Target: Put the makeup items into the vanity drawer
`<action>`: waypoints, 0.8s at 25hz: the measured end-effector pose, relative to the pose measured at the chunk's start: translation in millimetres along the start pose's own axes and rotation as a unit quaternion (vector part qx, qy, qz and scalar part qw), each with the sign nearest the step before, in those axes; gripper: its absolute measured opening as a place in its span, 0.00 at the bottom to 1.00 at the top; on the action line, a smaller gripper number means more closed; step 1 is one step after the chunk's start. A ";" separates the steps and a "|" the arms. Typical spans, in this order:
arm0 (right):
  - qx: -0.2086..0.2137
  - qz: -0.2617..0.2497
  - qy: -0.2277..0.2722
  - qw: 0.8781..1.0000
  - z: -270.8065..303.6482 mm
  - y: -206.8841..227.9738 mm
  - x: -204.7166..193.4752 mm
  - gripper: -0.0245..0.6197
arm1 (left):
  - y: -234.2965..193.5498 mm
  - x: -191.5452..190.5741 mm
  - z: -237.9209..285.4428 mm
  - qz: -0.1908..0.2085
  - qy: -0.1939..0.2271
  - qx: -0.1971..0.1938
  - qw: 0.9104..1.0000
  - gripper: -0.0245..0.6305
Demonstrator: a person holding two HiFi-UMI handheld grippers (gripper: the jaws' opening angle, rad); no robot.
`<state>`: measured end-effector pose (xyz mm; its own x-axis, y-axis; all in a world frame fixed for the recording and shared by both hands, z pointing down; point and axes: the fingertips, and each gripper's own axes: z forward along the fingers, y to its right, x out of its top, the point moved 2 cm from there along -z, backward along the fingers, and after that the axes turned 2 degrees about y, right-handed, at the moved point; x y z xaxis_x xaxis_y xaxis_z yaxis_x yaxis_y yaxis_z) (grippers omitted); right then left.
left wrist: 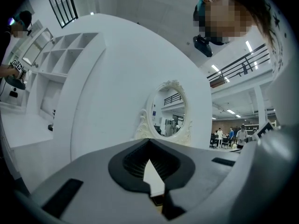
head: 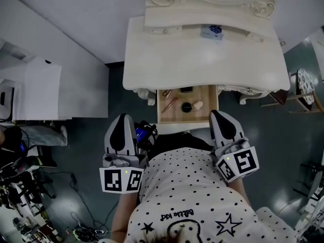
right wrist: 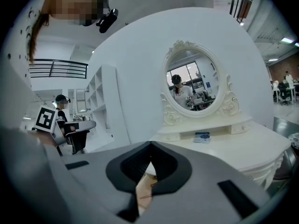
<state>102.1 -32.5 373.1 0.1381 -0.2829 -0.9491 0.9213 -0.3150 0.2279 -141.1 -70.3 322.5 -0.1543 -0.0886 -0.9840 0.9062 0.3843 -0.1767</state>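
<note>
The white vanity [head: 202, 59] has its wooden drawer [head: 163, 113] pulled open toward me. Inside lie a slim brush [head: 170, 104], a flat black case [head: 186, 89], a round black pot [head: 186, 107] and a beige sponge [head: 198, 105]. My left gripper [head: 123, 117] hangs shut and empty, short of the drawer on its left. My right gripper [head: 219, 113] is also shut and empty, just off the drawer's front right corner. In the right gripper view, the drawer's wood shows through the slit of the right gripper [right wrist: 145, 181]. The left gripper [left wrist: 152, 176] faces the oval mirror [left wrist: 169, 113].
A small blue and white box [head: 212, 31] sits on the vanity's raised shelf, below the mirror [right wrist: 191, 85]. A white shelf unit [head: 35, 92] stands to the left, a dark chair [head: 304, 87] to the right. Cables lie on the floor at the lower left.
</note>
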 end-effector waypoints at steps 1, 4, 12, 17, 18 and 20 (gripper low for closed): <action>-0.003 -0.001 -0.002 1.000 2.5 -4.0 0.2 0.05 | -4.2 1.6 0.1 -0.003 -0.002 -0.002 1.000 0.05; -0.010 -0.003 -0.006 1.000 5.5 -15.9 0.9 0.05 | -12.0 7.4 1.3 -0.004 -0.004 -0.016 1.000 0.05; -0.035 0.022 0.000 0.999 9.0 -33.6 -12.0 0.05 | -24.3 1.0 0.4 -0.017 -0.017 -0.046 0.999 0.05; -0.039 0.033 0.003 0.999 12.5 -46.2 -18.8 0.05 | -35.9 1.0 -3.5 -0.016 -0.019 -0.055 0.998 0.05; -0.041 0.033 0.005 0.999 12.9 -48.0 -18.8 0.05 | -38.7 1.9 -3.6 -0.016 -0.017 -0.056 0.998 0.05; -0.044 0.034 0.009 0.998 14.0 -50.3 -18.2 0.05 | -43.6 3.0 -3.8 -0.016 -0.015 -0.056 0.998 0.05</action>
<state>48.2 -24.3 382.0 0.2081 -0.2840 -0.9360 0.9379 -0.2135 0.2734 -182.6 -83.9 327.2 -0.1698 -0.1290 -0.9770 0.8510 0.4807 -0.2113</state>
